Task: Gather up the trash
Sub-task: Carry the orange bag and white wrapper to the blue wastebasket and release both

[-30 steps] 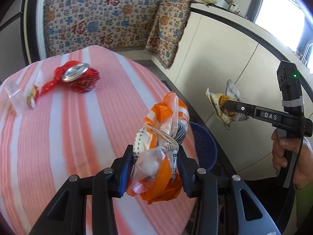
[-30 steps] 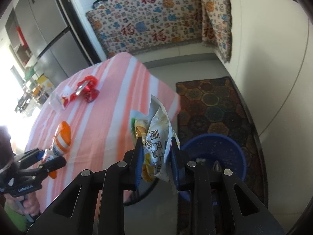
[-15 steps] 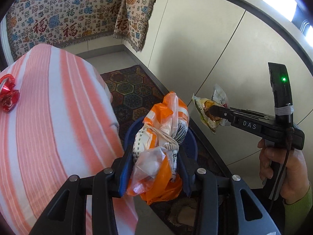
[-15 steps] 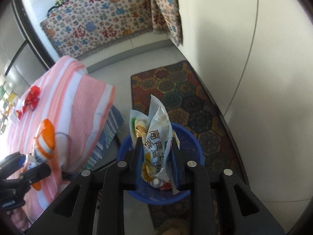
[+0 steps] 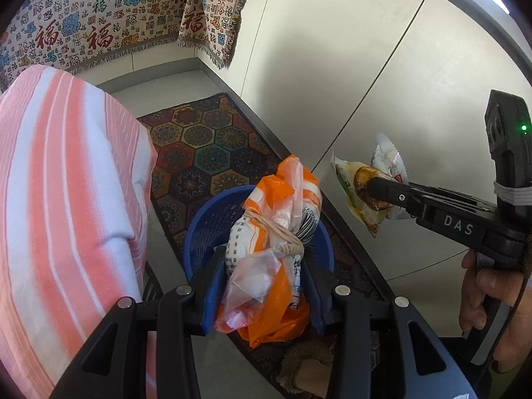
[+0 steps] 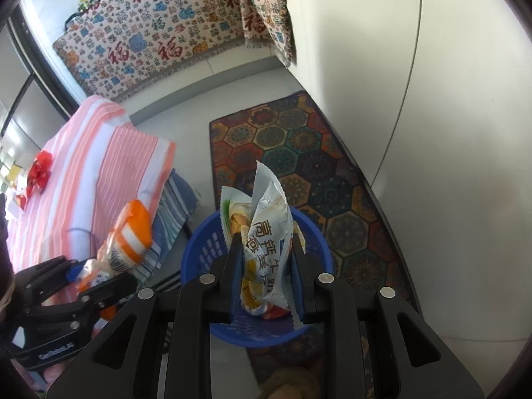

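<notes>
Right now both tongs hang over the floor w/ trash clamped. Left tongs (image 5: 262, 286) are pinched on an orange-and-white plastic bag (image 5: 276, 232) tied w/ string; right tongs (image 6: 264, 272) are pinched on a crinkled snack wrapper (image 6: 266, 232).

Blue basket (image 6: 202, 249) sits on the floor under & just ahead of both: straight below the right tongs, its rim a bit fwd of the left tongs. Patterned rug (image 6: 299, 159) runs ahead of it along the pale cabinet wall (image 6: 432, 99), which is close on the right side. Bench w/ pink striped cloth (image 5: 66, 183) is left of both tongs, its edge near the basket rim; open floor lies ahead btwn bench & rug.

Basket contents are mostly hidden behind the wrapper. Red item (image 6: 40, 171) far back on the bench is too small to make out.
</notes>
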Available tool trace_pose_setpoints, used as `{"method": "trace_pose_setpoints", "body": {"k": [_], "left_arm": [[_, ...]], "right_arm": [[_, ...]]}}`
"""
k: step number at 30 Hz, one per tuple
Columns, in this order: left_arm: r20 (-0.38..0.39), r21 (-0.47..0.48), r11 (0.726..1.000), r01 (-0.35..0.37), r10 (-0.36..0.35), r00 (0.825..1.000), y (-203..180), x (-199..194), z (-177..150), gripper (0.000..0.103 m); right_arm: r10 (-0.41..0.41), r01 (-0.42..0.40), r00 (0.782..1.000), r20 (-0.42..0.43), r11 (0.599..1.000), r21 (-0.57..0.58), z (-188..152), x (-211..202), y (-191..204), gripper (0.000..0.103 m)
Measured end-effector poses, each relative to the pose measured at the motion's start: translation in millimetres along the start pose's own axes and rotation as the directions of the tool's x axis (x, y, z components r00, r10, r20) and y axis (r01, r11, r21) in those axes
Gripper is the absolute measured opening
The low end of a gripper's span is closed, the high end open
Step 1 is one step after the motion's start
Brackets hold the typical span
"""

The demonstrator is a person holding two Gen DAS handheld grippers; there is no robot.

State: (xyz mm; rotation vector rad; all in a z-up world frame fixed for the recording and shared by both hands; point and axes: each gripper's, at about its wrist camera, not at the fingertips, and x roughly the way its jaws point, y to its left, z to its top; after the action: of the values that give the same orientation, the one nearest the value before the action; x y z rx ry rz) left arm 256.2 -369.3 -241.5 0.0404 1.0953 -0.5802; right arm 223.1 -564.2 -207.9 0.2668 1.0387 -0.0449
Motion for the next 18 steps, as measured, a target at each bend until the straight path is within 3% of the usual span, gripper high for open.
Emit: {"method": "trace_pose_setpoints", "body": {"k": [4, 6, 7, 8, 11, 18], "left_arm": [[-0.006, 0.012, 1.0, 0.001, 0.0, 1.0, -0.9, 8.6, 0.6, 0.043], [0.002, 0.026, 1.0, -0.004, 0.004, 1.0, -1.7, 14.9, -0.5, 0.046], [-0.002, 0.04, 0.999, -0.003, 0.003, 1.0, -2.6, 21.2, -0.2, 0.049], [-0.015, 0.052, 0.999, -0.013, 0.014, 1.0, -4.7, 28.5, 1.5, 0.054], [-0.026, 0.071, 0.997, -0.027, 0.029, 0.999, -8.4, 37.4, 1.8, 0.054], [0.03, 0.06, 0.998, -0.032, 0.03, 0.999, -7.1, 4.9, -6.9, 0.054]], "right_arm": [[0.012, -0.012, 1.0, -0.005, 1.0, 0.015, 1.6, 4.5, 0.7, 0.028], [0.012, -0.012, 1.0, 0.003, 0.999, 0.032, 2.6, 4.2, -1.8, 0.034], [0.019, -0.019, 1.0, 0.008, 0.999, 0.039, 3.4, 3.3, -3.0, 0.046], [0.023, -0.023, 1.0, 0.015, 0.999, 0.043, 3.3, 2.3, -3.5, 0.051], [0.02, -0.021, 0.999, 0.034, 0.998, 0.052, 4.7, -2.4, -4.1, 0.051], [-0.013, 0.008, 0.995, 0.095, 0.998, 0.055, 8.7, -17.6, -0.1, 0.069]]}}
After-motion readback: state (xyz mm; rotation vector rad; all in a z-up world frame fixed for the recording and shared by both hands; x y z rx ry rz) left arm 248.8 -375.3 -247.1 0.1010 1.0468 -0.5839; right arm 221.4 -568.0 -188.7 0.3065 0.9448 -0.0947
